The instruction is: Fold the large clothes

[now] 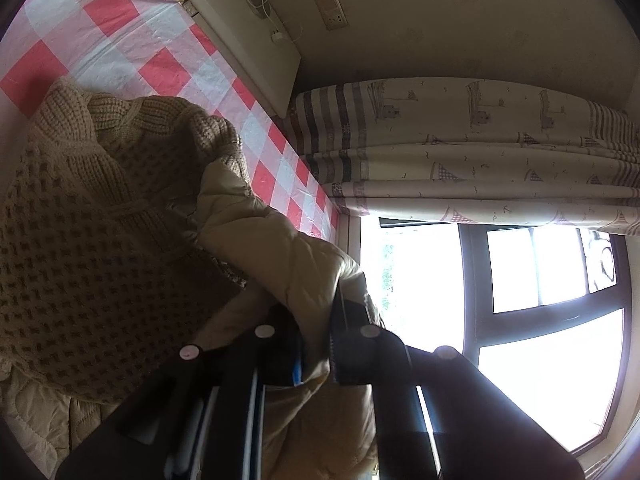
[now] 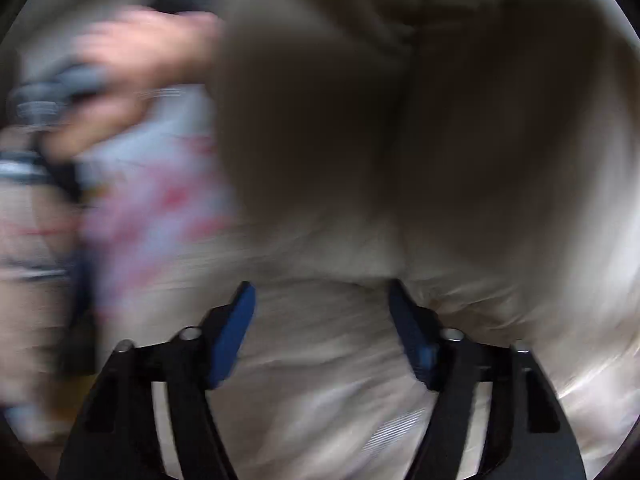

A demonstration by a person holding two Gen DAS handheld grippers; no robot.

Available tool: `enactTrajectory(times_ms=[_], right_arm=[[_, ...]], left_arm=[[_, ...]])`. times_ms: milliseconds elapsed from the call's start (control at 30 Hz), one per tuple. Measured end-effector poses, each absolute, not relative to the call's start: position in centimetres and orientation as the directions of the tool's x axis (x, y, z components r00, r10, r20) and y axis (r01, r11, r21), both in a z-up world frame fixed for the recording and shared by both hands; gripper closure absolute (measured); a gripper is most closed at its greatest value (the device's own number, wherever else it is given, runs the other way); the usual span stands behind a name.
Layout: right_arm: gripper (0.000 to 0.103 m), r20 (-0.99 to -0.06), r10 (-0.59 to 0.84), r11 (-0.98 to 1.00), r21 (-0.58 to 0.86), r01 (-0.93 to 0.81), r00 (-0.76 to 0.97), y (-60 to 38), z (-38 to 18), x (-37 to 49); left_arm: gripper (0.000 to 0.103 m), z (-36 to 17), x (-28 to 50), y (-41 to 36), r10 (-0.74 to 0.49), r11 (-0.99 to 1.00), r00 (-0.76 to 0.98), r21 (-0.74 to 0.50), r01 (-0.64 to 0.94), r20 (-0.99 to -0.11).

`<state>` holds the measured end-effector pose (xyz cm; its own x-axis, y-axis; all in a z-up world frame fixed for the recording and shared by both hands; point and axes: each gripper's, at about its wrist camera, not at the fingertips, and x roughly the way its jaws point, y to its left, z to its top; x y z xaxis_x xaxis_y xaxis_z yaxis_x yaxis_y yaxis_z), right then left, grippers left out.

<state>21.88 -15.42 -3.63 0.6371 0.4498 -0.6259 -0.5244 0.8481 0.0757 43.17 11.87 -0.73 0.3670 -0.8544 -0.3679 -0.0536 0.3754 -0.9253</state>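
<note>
Coat (image 1: pixel 256 240) fold clamped in left claw (image 1: pixel 316 344), running up-left toward knit collar (image 1: pixel 132 152); right claw (image 2: pixel 322 332) unclenched, empty, fabric directly ahead.

In the left wrist view we see strong daylight pour in through the window (image 1: pixel 532 272), so bright that the glass is blown out to plain white, while the knitted sweater (image 1: pixel 92 216) near the lens sits in soft shadow and the checked cloth (image 1: pixel 132 44) is well lit and sharp. In the right wrist view almost everything is smeared by blur, the hand (image 2: pixel 132 64) and the pale padded coat (image 2: pixel 400 120) most of all, with a big dark shadow across the coat. Both pictures bend at the edges and have black corners.
</note>
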Motion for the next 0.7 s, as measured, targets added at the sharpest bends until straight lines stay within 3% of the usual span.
enactTrajectory(times_ms=[100, 200, 233, 300, 333, 367, 433, 500, 633, 700], right_arm=[[0.046, -0.544, 0.345, 0.935, 0.123, -0.333, 0.765, -20.6, -1.8, 25.8], [0.045, -0.513, 0.189, 0.978, 0.02, -0.209, 0.837, -23.5, -0.9, 25.9], [0.043, -0.51, 0.109, 0.984, -0.065, -0.164, 0.853, -23.9, -1.2, 25.2], [0.035, -0.533, 0.021, 0.979, -0.161, -0.125, 0.846, -24.7, -2.5, 23.7], [0.031, -0.57, 0.038, 0.978, -0.15, -0.149, 0.821, -25.5, -3.3, 22.9], [0.029, -0.616, 0.091, 0.976, -0.102, -0.193, 0.783, -26.8, -4.2, 21.6], [0.024, -0.654, 0.188, 0.97, 0.006, -0.244, 0.732, -29.3, -5.3, 19.3], [0.022, -0.651, 0.334, 0.942, 0.198, -0.273, 0.681, -32.5, -5.7, 18.0], [0.016, -0.47, 0.629, 0.717, 0.658, -0.229, 0.619, -37.1, -5.5, 19.1], [0.015, -0.367, 0.719, 0.56, 0.809, -0.18, 0.591, -37.4, -5.7, 20.5]], left_arm=[[0.094, -1.1, 43.0, 12.2, -0.831, 0.442, 0.376, -0.897, -0.001, -0.41], [0.091, -0.9, 42.3, 12.3, -0.814, 0.509, 0.375, -0.856, 0.093, -0.443], [0.083, -1.0, 42.0, 12.4, -0.806, 0.534, 0.372, -0.837, 0.121, -0.461], [0.049, -2.2, 41.0, 13.1, -0.782, 0.589, 0.356, -0.793, 0.154, -0.512], [0.024, -2.9, 40.6, 13.5, -0.765, 0.613, 0.357, -0.776, 0.148, -0.536], [0.019, -4.0, 40.0, 14.3, -0.731, 0.651, 0.372, -0.748, 0.128, -0.572], [0.019, -5.7, 39.1, 15.5, -0.711, 0.667, 0.371, -0.739, 0.09, -0.597], [0.019, -7.3, 38.0, 16.1, -0.786, 0.571, 0.33, -0.819, 0.064, -0.522], [0.008, -7.8, 36.5, 14.0, -0.895, 0.37, 0.281, -0.928, 0.033, -0.347], [0.003, -7.4, 36.4, 12.2, -0.918, 0.298, 0.273, -0.955, -0.002, -0.287]])
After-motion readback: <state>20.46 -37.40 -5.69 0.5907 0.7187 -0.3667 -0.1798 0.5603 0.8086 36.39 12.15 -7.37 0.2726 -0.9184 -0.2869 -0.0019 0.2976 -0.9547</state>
